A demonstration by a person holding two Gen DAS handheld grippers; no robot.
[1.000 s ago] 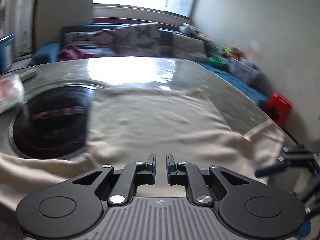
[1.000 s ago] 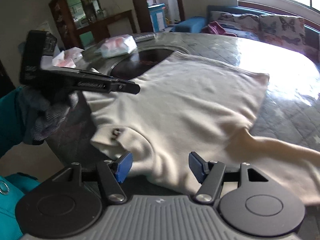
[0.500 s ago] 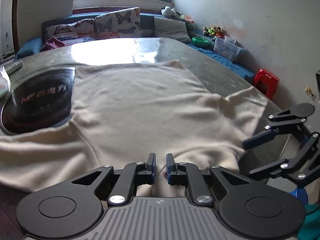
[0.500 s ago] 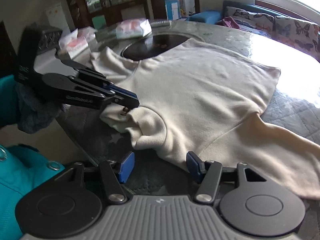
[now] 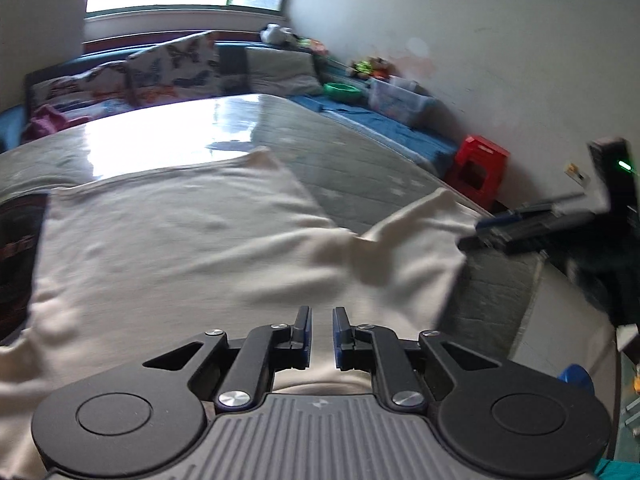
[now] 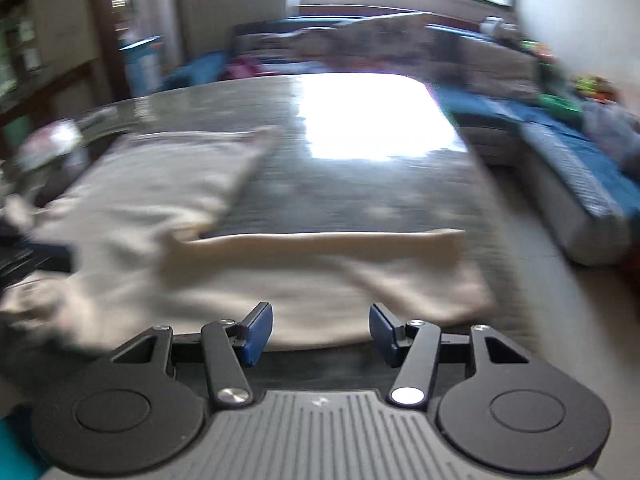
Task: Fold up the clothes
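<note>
A cream sweater [image 5: 180, 248] lies spread on the grey quilted table [image 5: 380, 168], one sleeve [image 5: 416, 236] reaching right. My left gripper [image 5: 320, 332] sits low over the sweater's near edge. It is shut to a narrow slit, and I see no cloth pinched in it. In the right wrist view the same sleeve [image 6: 320, 264] lies crosswise in front of my right gripper [image 6: 320, 332]. Its jaws are closing, the sleeve's near hem lies between the blue pads, and they do not press on it. The right gripper [image 5: 520, 224] shows blurred at the sleeve's end. The left gripper [image 6: 36, 252] is at the picture's left edge.
A dark round hob [image 5: 16, 248] is set in the table left of the sweater. A sofa with patterned cushions [image 5: 172, 64] lines the far wall. A blue bench [image 6: 580, 168] and a red stool [image 5: 480, 164] stand to the right. The table edge [image 6: 492, 240] drops off past the sleeve end.
My right gripper has swung right, from the collar to the sleeve, and its jaws have narrowed. The left gripper turned right over the near edge and stayed shut.
</note>
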